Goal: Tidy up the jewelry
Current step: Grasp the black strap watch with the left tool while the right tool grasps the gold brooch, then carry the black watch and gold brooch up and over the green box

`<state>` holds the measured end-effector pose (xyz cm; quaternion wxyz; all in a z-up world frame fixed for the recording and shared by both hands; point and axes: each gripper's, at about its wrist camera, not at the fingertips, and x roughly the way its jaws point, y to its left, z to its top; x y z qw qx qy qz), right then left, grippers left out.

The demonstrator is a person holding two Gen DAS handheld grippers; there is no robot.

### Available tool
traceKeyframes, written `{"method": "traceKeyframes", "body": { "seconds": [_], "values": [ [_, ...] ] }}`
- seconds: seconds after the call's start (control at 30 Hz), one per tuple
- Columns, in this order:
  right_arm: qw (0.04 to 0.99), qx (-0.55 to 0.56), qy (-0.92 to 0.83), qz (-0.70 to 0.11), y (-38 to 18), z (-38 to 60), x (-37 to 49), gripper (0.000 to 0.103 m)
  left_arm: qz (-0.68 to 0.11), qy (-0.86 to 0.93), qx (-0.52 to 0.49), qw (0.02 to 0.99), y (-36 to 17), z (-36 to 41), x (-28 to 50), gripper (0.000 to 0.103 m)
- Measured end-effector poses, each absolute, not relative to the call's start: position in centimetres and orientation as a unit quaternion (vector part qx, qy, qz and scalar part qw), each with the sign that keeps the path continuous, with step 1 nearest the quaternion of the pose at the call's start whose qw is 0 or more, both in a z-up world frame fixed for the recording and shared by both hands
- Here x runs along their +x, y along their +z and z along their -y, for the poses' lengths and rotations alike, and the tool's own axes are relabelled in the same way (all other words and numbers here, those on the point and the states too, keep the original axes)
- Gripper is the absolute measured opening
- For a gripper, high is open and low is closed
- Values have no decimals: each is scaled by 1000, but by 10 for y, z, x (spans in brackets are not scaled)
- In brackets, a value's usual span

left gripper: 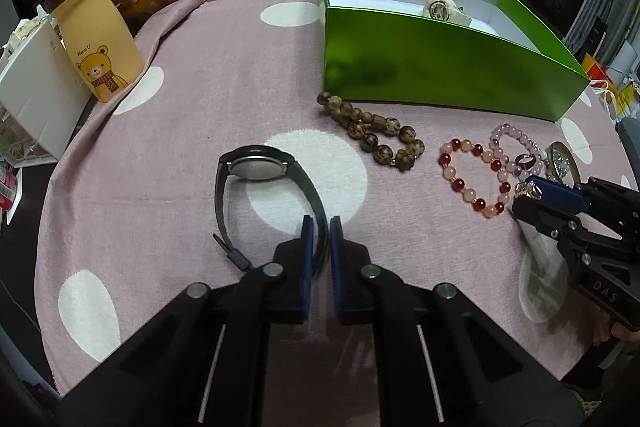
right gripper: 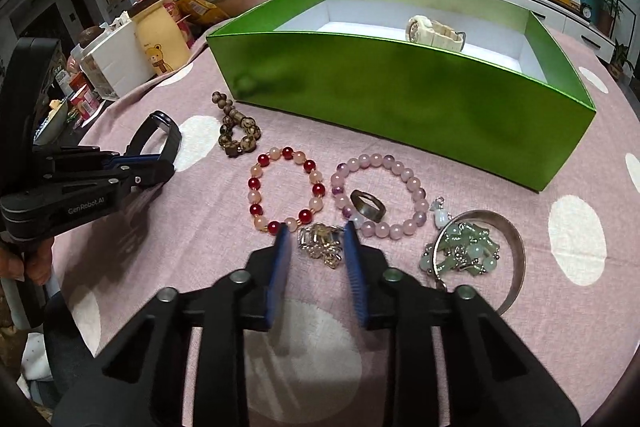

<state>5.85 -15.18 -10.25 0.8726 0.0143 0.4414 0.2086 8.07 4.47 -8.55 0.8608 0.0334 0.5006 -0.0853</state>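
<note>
A black wristwatch (left gripper: pixel 256 167) lies on the pink dotted cloth, and my left gripper (left gripper: pixel 321 231) is shut on its strap; the same gripper (right gripper: pixel 160 163) shows at the left of the right wrist view. My right gripper (right gripper: pixel 316 233) stands low over a clear crystal bracelet (right gripper: pixel 322 247). Its blue pads (right gripper: pixel 282 247) flank the bracelet closely, with a sliver of cloth showing on the left side. From the left wrist view, this gripper (left gripper: pixel 528 193) sits at the far right. The green box (right gripper: pixel 400 99) behind holds a cream watch (right gripper: pixel 428 29).
On the cloth lie a brown bead bracelet (right gripper: pixel 236 131), a red and peach one (right gripper: pixel 286 187), a lilac one (right gripper: pixel 380 195) around a dark ring (right gripper: pixel 366 207), and a silver bangle (right gripper: pixel 516 251) with green charms. A bear cup (left gripper: pixel 100 39) and desk clutter stand at the left.
</note>
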Motion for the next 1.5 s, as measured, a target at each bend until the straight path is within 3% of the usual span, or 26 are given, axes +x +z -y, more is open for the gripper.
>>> {"method": "traceKeyframes", "body": {
  "seconds": [0.83, 1.5],
  "values": [
    [888, 60, 209, -406, -77, 185, 25, 22, -474, -126, -80, 868, -55, -57, 55, 3],
    [907, 95, 201, -357, -50, 219, -2, 22, -440, -142, -50, 885, -8, -25, 30, 3]
  ]
}}
